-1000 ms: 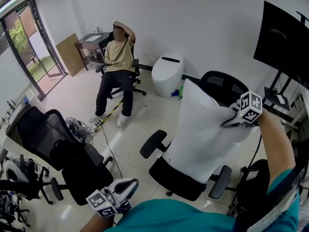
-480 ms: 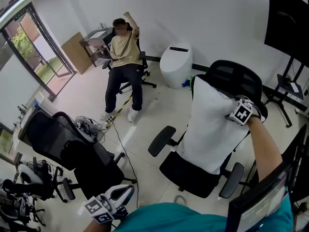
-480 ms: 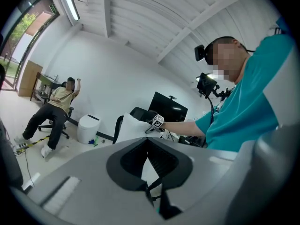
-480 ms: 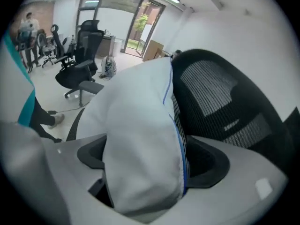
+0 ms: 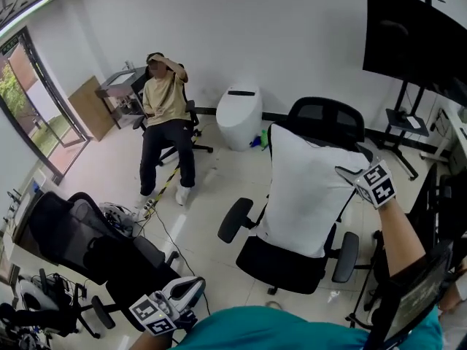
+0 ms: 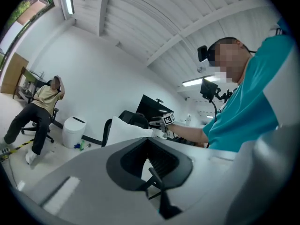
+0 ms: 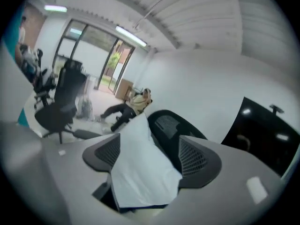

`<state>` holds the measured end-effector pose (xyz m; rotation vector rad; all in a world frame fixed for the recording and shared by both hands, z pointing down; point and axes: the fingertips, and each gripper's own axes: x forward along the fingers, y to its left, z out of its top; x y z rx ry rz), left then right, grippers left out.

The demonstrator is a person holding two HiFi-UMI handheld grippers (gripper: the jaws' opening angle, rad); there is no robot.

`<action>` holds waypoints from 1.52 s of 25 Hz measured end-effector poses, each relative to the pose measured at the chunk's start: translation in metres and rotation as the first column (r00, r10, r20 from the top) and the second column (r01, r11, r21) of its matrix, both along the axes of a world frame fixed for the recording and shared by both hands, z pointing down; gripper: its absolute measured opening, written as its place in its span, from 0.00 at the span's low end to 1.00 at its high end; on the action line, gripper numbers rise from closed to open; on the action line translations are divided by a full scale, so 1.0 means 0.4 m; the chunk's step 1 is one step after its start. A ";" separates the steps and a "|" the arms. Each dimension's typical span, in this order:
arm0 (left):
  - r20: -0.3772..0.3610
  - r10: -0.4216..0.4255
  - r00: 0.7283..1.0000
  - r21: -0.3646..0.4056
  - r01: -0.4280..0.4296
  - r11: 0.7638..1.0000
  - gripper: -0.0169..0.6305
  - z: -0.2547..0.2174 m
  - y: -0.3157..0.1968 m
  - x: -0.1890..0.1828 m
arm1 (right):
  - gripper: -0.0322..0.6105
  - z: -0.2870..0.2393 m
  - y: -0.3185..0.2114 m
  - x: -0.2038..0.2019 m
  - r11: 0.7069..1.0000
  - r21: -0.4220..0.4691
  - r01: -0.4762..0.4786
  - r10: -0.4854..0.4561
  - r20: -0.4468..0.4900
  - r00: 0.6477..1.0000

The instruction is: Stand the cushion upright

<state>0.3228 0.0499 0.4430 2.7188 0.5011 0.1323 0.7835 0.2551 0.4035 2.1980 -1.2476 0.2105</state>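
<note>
When the scene is taken from the head view, the cushion [image 5: 306, 188], white and rectangular, is found standing upright on the seat of a black office chair [image 5: 281, 265]. It is leaned against the chair's mesh backrest [image 5: 325, 115] at the centre right. The right hand-held gripper [image 5: 354, 176] is held at the cushion's upper right edge, with a marker cube [image 5: 379, 186] carried behind its jaws. The left hand-held gripper [image 5: 191, 287] is kept low at the near left, well apart from cushion and chair. Also recorded are a seated person [image 5: 164, 115] at the far left and a white rounded unit [image 5: 238, 114] by the far wall. A black screen [image 5: 412, 39] on a stand is noted at the far right, and a second black chair [image 5: 91, 239] at the near left.

Left gripper view: the jaws of the left hand-held gripper [image 6: 143, 142] are shown drawn together at the tips, with nothing caught between them. Beyond them the cushion [image 6: 125, 131] is seen upright, with the right hand-held gripper [image 6: 158, 123] at its top corner and a teal sleeve [image 6: 243, 107] at the right.

Right gripper view: the jaws of the right hand-held gripper [image 7: 150, 158] are shown standing wide apart, having just been opened and then drawn in a little. A corner of the cushion [image 7: 136, 144] is lodged between the two pads, which are not clamped on it. The backrest [image 7: 171, 125] is seen directly behind the cushion. The black screen [image 7: 255, 125] is placed at the right, and the seated person [image 7: 136, 102] far behind.
</note>
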 end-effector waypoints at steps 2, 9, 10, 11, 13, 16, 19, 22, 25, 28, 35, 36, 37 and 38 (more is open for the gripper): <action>-0.027 0.058 0.998 -0.004 -0.058 0.998 0.05 -0.006 -0.011 -0.030 | 0.52 -0.026 0.025 -0.166 0.976 0.212 0.043 -0.070 0.122 0.990; -0.065 0.305 0.950 -0.009 -0.307 0.952 0.05 0.013 -0.046 -0.233 | 0.05 0.076 0.038 -0.879 0.787 0.616 -0.028 -0.291 0.411 0.864; -0.066 0.334 0.940 -0.014 -0.335 0.942 0.05 0.020 -0.045 -0.267 | 0.05 0.109 0.026 -0.977 0.784 0.619 -0.044 -0.301 0.441 0.846; -0.065 0.361 0.930 -0.020 -0.363 0.932 0.05 0.025 -0.042 -0.298 | 0.05 0.137 0.013 -1.067 0.779 0.624 -0.059 -0.309 0.464 0.830; -0.059 0.414 0.908 -0.037 -0.417 0.908 0.05 0.031 -0.025 -0.352 | 0.05 0.169 -0.008 -1.220 0.759 0.644 -0.096 -0.316 0.493 0.810; -0.060 0.484 0.873 -0.057 -0.487 0.871 0.05 0.026 0.036 -0.432 | 0.05 0.168 -0.008 -1.400 0.738 0.663 -0.122 -0.326 0.510 0.796; -0.079 0.525 0.847 -0.058 -0.530 0.846 0.05 0.014 0.105 -0.505 | 0.05 0.163 0.035 -1.525 0.740 0.660 -0.129 -0.317 0.512 0.798; -0.091 0.548 0.831 -0.061 -0.554 0.830 0.05 -0.001 0.174 -0.572 | 0.05 0.149 0.099 -1.616 0.727 0.670 -0.148 -0.302 0.507 0.808; -0.095 0.565 0.820 -0.049 -0.571 0.820 0.05 -0.003 0.278 -0.653 | 0.05 0.140 0.186 -1.707 0.740 0.659 -0.133 -0.293 0.493 0.819; -0.098 0.549 0.830 -0.051 -0.556 0.830 0.05 0.001 0.393 -0.733 | 0.05 0.143 0.292 -1.790 0.751 0.647 -0.130 -0.285 0.495 0.821; -0.074 0.512 0.856 -0.097 -0.517 0.851 0.05 0.021 0.630 -0.934 | 0.05 0.166 0.485 -1.976 0.798 0.592 -0.114 -0.281 0.532 0.799; -0.065 0.511 0.857 -0.090 -0.515 0.852 0.05 0.017 0.649 -0.960 | 0.05 0.163 0.495 -2.001 0.796 0.597 -0.105 -0.294 0.532 0.794; -0.059 0.511 0.857 -0.075 -0.515 0.854 0.05 0.010 0.663 -0.983 | 0.05 0.160 0.501 -2.023 0.794 0.600 -0.095 -0.305 0.529 0.792; -0.057 0.511 0.858 -0.057 -0.513 0.856 0.05 0.002 0.673 -1.000 | 0.05 0.159 0.503 -2.041 0.794 0.602 -0.084 -0.314 0.525 0.791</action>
